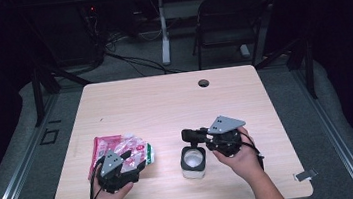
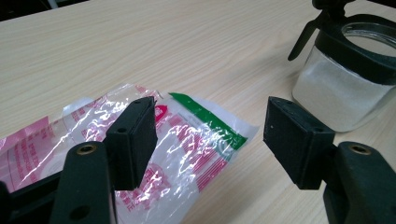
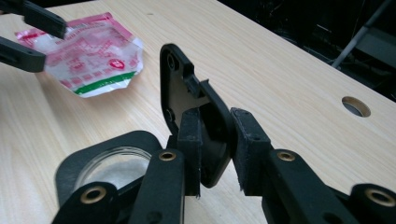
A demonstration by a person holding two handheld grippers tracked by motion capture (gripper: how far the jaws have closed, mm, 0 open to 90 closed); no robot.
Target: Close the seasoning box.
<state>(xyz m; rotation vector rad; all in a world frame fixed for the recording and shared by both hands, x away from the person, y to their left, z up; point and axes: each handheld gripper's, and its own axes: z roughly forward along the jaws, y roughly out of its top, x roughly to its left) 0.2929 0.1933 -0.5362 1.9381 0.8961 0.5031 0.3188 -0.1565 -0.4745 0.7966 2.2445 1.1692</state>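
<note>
The right tool (image 3: 215,154) is clenching the black flip lid (image 3: 194,100) of a jar (image 1: 193,162), its two pads pressing on the lid's lower edge from either side, so that the lid is standing up, tilted, above the jar's open mouth. In the high view the jar is sitting on the worktop (image 1: 165,106) near its front edge, a little right of the middle, with the right hand (image 1: 241,153) coming in from its right and the right tool (image 1: 194,136) reaching over its top. The jar has clear walls, a black collar around the mouth, and white grainy stuff filling much of it. The left tool (image 2: 208,140) is hanging released: its jaws are standing wide apart with nothing between the pads, just above a crinkled clear bag (image 2: 187,144) printed in pink with a green stripe. That bag is lying flat on the worktop at front left, well apart from the jar in the high view, with the left hand (image 1: 116,184) behind it. From the left gripper view the jar is showing at upper right, beyond the bag's corner. A round hole (image 1: 204,83) is sitting near the worktop's far edge.
</note>
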